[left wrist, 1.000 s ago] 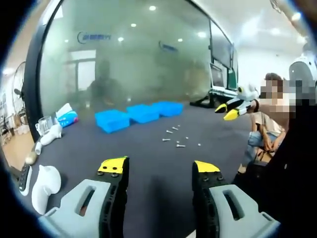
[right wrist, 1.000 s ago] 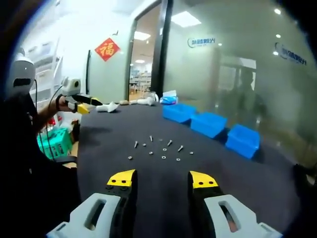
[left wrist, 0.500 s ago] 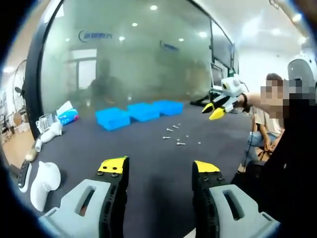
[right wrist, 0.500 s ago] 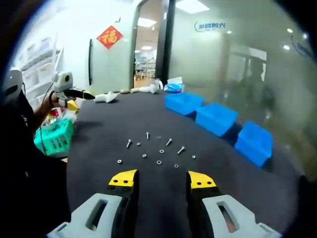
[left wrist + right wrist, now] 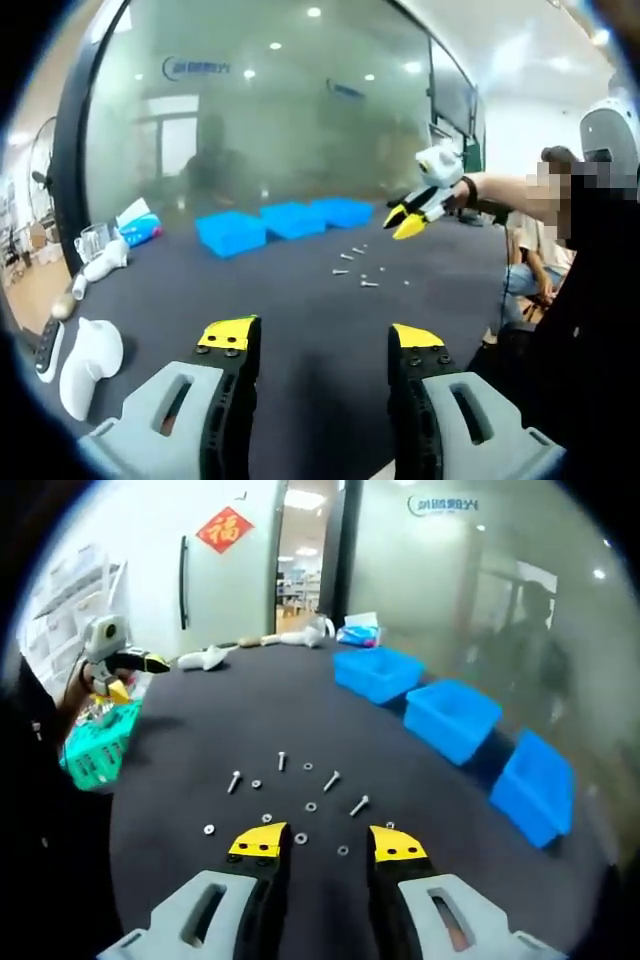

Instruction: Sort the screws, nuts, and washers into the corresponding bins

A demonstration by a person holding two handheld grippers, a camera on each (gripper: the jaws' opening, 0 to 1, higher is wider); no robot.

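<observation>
Small screws (image 5: 332,779), nuts and washers (image 5: 311,806) lie scattered on the dark table (image 5: 200,720), just beyond my right gripper (image 5: 328,842). That gripper is open and holds nothing, hovering low over the nearest pieces. Three blue bins (image 5: 377,672) (image 5: 452,718) (image 5: 538,785) stand in a row to the right of the hardware. My left gripper (image 5: 322,340) is open and empty, well short of the screws (image 5: 355,270) and of the bins (image 5: 230,232). In the left gripper view the right gripper (image 5: 405,220) hangs above the scattered pieces. The left gripper (image 5: 125,662) appears at the table's left edge.
White handset-like objects (image 5: 90,360) and a black remote (image 5: 45,350) lie at the table's left edge. A tissue pack (image 5: 135,228) and a cup (image 5: 90,245) stand further along. A green basket (image 5: 95,750) sits beside the table. A glass wall (image 5: 280,120) stands behind the bins.
My right gripper has moved forward and down over the table until the hardware lies at its tips, and its jaws stand slightly closer together. The left gripper has barely moved.
</observation>
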